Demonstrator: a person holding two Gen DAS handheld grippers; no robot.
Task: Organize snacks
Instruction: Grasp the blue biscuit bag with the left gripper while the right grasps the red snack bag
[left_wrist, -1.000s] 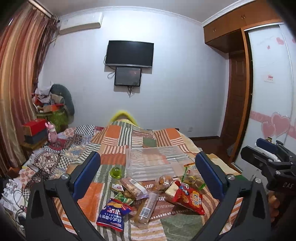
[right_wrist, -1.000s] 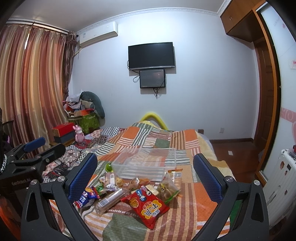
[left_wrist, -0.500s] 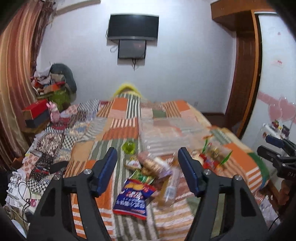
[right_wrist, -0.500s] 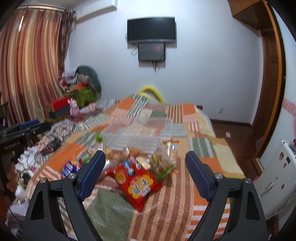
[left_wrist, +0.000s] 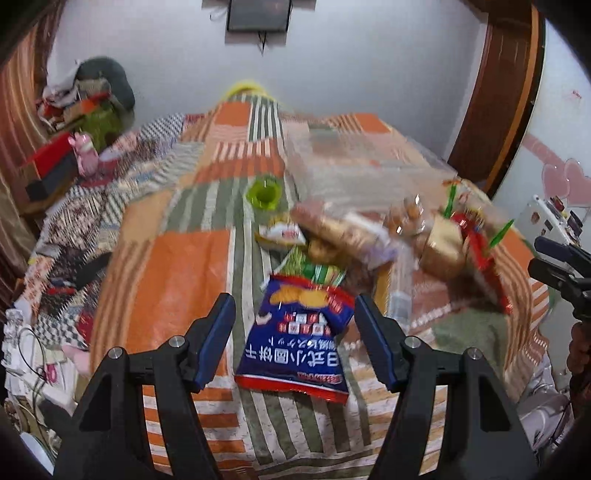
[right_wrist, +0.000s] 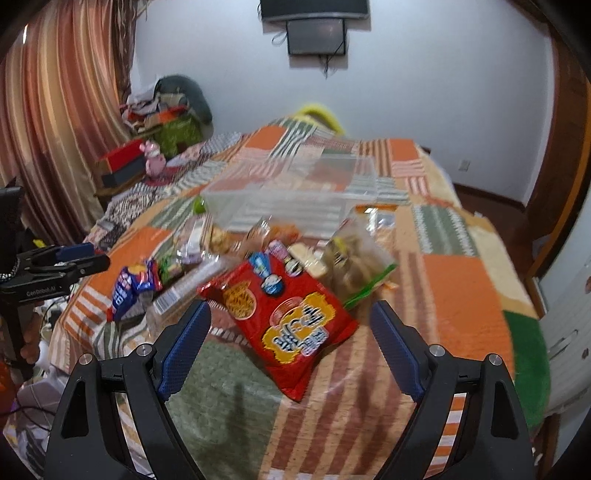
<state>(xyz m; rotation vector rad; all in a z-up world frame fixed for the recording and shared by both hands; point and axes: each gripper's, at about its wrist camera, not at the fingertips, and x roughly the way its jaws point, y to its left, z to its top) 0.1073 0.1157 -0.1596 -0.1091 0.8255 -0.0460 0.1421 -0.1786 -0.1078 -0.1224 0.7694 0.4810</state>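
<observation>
A pile of snack packs lies on the patchwork bed cover. A blue snack bag (left_wrist: 295, 336) lies nearest my left gripper (left_wrist: 295, 339), which is open with its blue pads on either side above the bag. A red snack bag (right_wrist: 284, 314) lies in front of my right gripper (right_wrist: 291, 343), which is open and hovers over it. A clear plastic bin (right_wrist: 295, 195) stands behind the pile; it also shows in the left wrist view (left_wrist: 362, 166). Clear packs of biscuits (left_wrist: 347, 232) lie between bags and bin.
A small green cup (left_wrist: 264, 192) sits left of the bin. The bed cover (right_wrist: 461, 280) drops off at the right edge toward the floor. A cluttered side table with a red box (right_wrist: 122, 158) stands at the left by the curtain.
Both grippers have tilted down and moved in toward the snack pile. The left one now frames the blue bag, the right one the red bag. Both stay open, somewhat narrower.
</observation>
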